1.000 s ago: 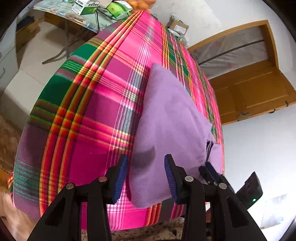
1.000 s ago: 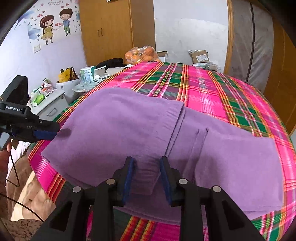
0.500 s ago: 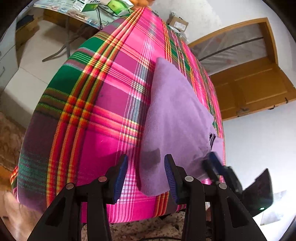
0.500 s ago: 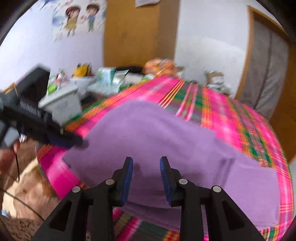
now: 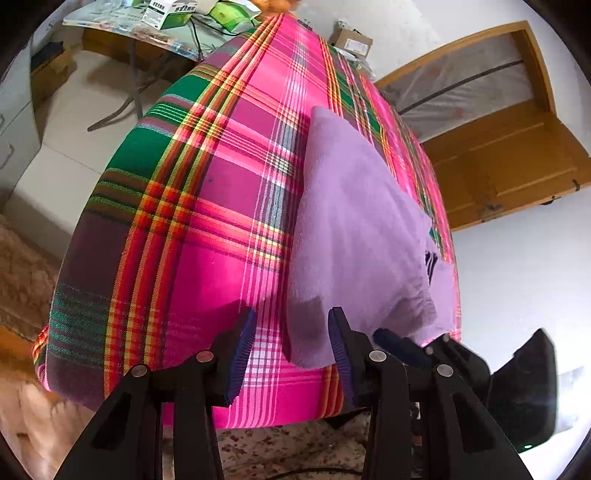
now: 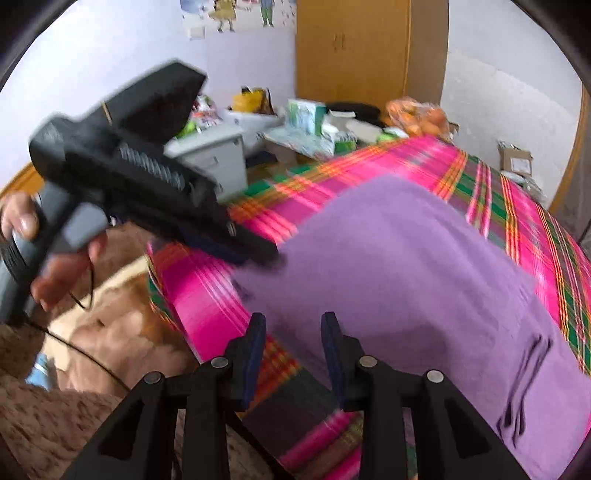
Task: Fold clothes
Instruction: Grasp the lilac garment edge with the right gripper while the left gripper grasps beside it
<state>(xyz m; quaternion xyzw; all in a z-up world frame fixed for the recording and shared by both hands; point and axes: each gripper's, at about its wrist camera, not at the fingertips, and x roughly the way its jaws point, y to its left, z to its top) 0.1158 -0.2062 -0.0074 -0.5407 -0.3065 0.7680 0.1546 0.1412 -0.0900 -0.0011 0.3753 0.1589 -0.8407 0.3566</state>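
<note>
Purple garment (image 5: 354, 229) lies folded on the plaid-covered bed (image 5: 207, 221) near its front edge — left gripper (image 5: 291, 343) gapes over its corner, right gripper (image 6: 291, 347), jaws just widening, grips nothing.

White walls (image 5: 517, 277) close the room, one of them bearing a cartoon sticker (image 6: 236, 14) high up. A wooden wardrobe (image 6: 354, 51) stands against the far wall, and a wooden door (image 5: 498, 173) with a screened panel is set in another. Pale floor tiles (image 5: 66, 166) run beside the bed, whose pink and green plaid cover (image 5: 207, 229) catches bright daylight. A cluttered desk (image 5: 147, 29) and a grey drawer unit (image 6: 214, 155) stand near it, with cardboard boxes (image 5: 349, 38) and a bag of oranges (image 6: 417, 114) beyond
</note>
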